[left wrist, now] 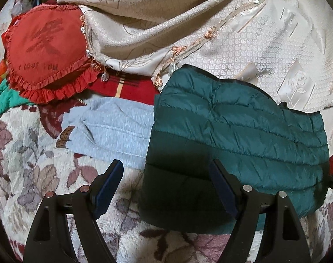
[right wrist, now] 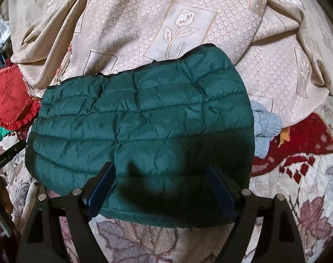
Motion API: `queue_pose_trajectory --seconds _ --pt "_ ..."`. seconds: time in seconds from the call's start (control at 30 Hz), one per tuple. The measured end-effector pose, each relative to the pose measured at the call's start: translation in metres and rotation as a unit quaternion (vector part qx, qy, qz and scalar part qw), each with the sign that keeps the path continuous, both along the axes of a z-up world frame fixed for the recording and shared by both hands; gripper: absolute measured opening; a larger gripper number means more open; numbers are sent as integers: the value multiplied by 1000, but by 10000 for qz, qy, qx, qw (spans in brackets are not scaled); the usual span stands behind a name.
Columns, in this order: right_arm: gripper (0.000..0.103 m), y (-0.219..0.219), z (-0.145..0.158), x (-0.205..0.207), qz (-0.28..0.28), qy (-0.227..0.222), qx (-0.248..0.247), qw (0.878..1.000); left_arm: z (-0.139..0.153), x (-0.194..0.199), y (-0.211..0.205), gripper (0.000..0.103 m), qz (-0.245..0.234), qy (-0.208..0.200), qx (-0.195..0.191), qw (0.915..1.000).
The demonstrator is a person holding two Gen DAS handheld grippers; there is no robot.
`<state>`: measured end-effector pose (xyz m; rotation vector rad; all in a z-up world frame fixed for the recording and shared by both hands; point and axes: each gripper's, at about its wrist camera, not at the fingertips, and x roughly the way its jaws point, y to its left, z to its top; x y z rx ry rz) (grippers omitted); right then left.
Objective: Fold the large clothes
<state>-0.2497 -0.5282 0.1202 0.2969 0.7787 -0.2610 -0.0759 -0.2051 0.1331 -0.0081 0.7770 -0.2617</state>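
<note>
- One green quilted jacket (right wrist: pixel 144 120) in my sights, folded to a compact block, lying flat on the floral blanket (right wrist: pixel 308 208). Its far edge rests against the cream cloth heap.
- Same jacket (left wrist: pixel 243 135) seen from my left camera: it fills the right half of that view, dark binding along the far edge.
- One grey garment (left wrist: pixel 113 127), flat, just left of the jacket in the left view; the jacket's edge overlaps it. In the right view a grey cuff (right wrist: pixel 265 127) pokes out from beyond the jacket's right side. I cannot tell if it is the same piece.
- Two grippers. My left gripper (left wrist: pixel 166 175) is spread wide, holding nothing; its right finger sits over the jacket's near left corner, its left finger over blanket. I cannot tell whether either touches.
- My right gripper (right wrist: pixel 159 175) is likewise wide apart and empty, both fingers over the jacket's near edge, casting a shadow on it.
- One cream patterned cloth (right wrist: pixel 188 22), heaped and creased behind the jacket, beaded fringe along its edge.
- One red frilled heart cushion (left wrist: pixel 45 54), lettered "I LOVE YOU", at far left, well apart from the jacket.
- One red plaid fabric (left wrist: pixel 127 87) showing between cushion and jacket, under the cream cloth.
- Left rig's body (right wrist: pixel 6 160) shows at the right view's left edge.
</note>
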Motion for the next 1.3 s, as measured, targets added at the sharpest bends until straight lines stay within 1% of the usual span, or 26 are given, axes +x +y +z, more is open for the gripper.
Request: queue_pose_trajectory --seconds 0.2,0.3,0.43,0.5,0.6,0.67,0.77,0.8,0.87,0.97,1.0,1.07,1.17,1.23,1.27,1.3 --pt "90 -12 -7 -3 -88 39 179 9998 -9 7 -1 65 -13 100 43 9999" --pt "91 -22 -11 -6 -172 41 235 9996 -15 12 1 65 -56 192 -67 9998" --pt "94 -41 -16 -13 -336 -14 274 9991 -23 22 8 65 -302 310 -508 9978" --pt "95 -51 -19 -16 -439 -53 333 9985 -29 28 12 65 -424 433 -755 9953" --pt "100 -70 -27 -18 -580 -126 494 9970 -39 37 17 65 -511 683 -1167 9895" --pt "103 -85 -37 -14 -679 -77 648 9956 -44 42 19 66 -561 766 -1352 9863" --pt "103 -103 -51 -10 -753 -86 958 9925 -50 48 20 74 -608 805 -1503 9835" --pt "103 -108 -55 -7 -733 -127 1094 9912 -54 52 20 78 -624 858 -1575 9818" --pt "103 -115 -64 0 -595 -163 1272 9900 -60 59 22 84 -630 951 -1695 9789" --pt "103 -119 -72 11 -334 -209 1424 9890 -67 66 18 87 -699 1019 -1788 9761" --pt "103 -122 -75 16 -236 -216 1554 9873 -68 68 17 90 -732 1014 -1810 9755" --pt "103 -126 -81 24 -75 -208 1836 9827 -75 73 13 90 -841 1066 -1942 9715" --pt "103 -135 -95 34 125 -191 2434 9697 -80 79 12 90 -860 1179 -2135 9660" --pt "103 -138 -106 39 191 -218 2940 9554 -80 81 9 88 -873 1234 -2088 9662" --pt "102 -138 -109 40 229 -228 3085 9507 -79 81 6 83 -915 1250 -2053 9664" --pt "101 -135 -110 41 284 -267 3132 9489 -76 81 3 62 -1069 1272 -2118 9631"
